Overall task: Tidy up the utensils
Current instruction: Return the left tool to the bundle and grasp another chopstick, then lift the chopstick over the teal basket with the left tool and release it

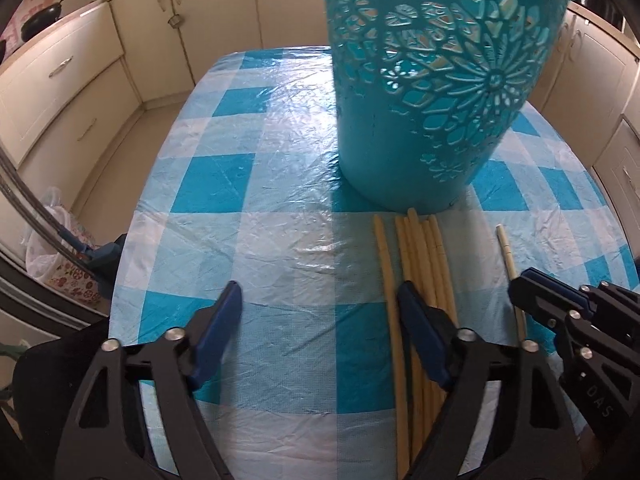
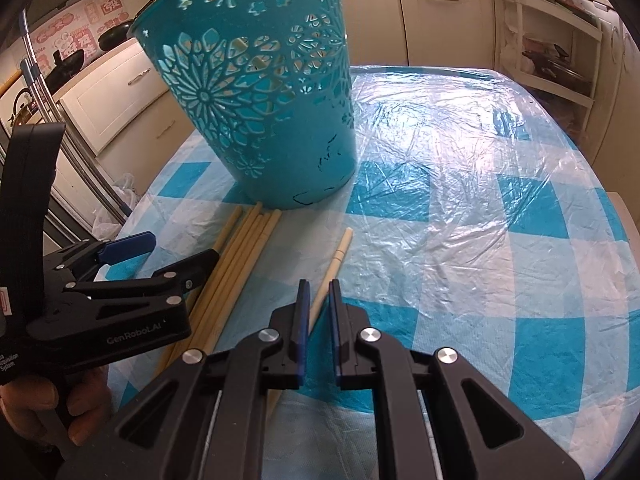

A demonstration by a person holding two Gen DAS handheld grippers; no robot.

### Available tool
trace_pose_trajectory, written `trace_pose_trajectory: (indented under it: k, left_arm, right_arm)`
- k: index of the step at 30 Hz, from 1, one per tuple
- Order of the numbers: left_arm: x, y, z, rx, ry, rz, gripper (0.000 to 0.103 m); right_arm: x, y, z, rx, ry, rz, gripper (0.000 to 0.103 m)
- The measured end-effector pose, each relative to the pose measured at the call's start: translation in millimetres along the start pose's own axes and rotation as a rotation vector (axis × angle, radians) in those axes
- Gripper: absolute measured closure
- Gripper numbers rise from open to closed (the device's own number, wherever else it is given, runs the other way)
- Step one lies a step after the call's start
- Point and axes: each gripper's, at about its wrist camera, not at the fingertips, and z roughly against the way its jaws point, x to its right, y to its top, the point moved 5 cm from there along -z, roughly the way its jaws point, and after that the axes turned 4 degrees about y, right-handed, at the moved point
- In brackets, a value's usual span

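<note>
A teal plastic bucket (image 1: 400, 140) (image 2: 280, 160) with flower cut-outs stands upright on the blue-and-white checked tablecloth (image 1: 240, 200). Several pale wooden chopsticks (image 1: 432, 248) (image 2: 240, 248) lie in a bundle in front of it. My left gripper (image 1: 320, 300) (image 2: 172, 252) is open above the cloth; its right finger is over the bundle, and the leftmost stick runs just inside it. A single chopstick (image 1: 505, 248) (image 2: 340, 256) lies apart to the right. My right gripper (image 2: 319, 290) (image 1: 518, 286) is shut on it near its thinner part, with the stick still on the table.
Cream kitchen cabinets (image 1: 80, 80) surround the table, with a black pan (image 1: 40, 20) on the left counter. Plastic bags (image 1: 48, 240) sit on the floor at the left. A white shelf rack (image 2: 560, 60) stands at the far right. A person's hand (image 2: 40, 400) holds the left gripper.
</note>
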Motion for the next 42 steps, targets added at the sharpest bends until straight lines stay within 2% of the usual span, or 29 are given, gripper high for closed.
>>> trace_pose_trajectory:
  k: [1, 3, 5, 12, 13, 15, 25, 33, 42]
  left_arm:
    - [3.1, 0.8, 1.2, -0.001, -0.009, -0.011, 0.040]
    - [9.9, 2.3, 4.7, -0.002, -0.028, -0.033, 0.062]
    - [15.6, 4.5, 6.3, -0.009, -0.046, -0.053, 0.073]
    - [21.7, 8.0, 6.9, -0.026, -0.044, -0.067, 0.076]
    - [23.5, 8.0, 7.7, -0.022, -0.051, -0.075, 0.080]
    - [25.5, 7.8, 5.8, -0.016, -0.067, -0.087, 0.096]
    - [16.9, 1.6, 5.7, -0.016, -0.103, -0.053, 0.098]
    - [-6.9, -4.7, 15.8, -0.040, -0.191, 0.048, 0.098]
    - [-34.7, -0.4, 58.9, 0.031, -0.262, 0.124, 0.098]
  right_arm:
    - [-0.2, 0.2, -0.3, 0.001, -0.002, 0.004, 0.093]
    - [-0.7, 0.4, -0.6, 0.002, -0.005, 0.010, 0.093]
    - [-0.7, 0.3, -0.8, 0.003, -0.005, 0.011, 0.093]
    - [-0.8, 0.2, -0.6, 0.008, -0.008, 0.016, 0.093]
    - [-0.9, 0.1, -0.6, 0.009, -0.009, 0.018, 0.093]
    - [-1.2, 0.1, -1.0, 0.012, -0.011, 0.022, 0.093]
    - [-0.6, 1.2, -2.1, 0.024, -0.016, 0.028, 0.093]
    - [-1.0, 0.8, -1.8, 0.025, -0.021, 0.035, 0.092]
    - [-2.6, 0.2, -1.2, 0.028, -0.027, 0.041, 0.091]
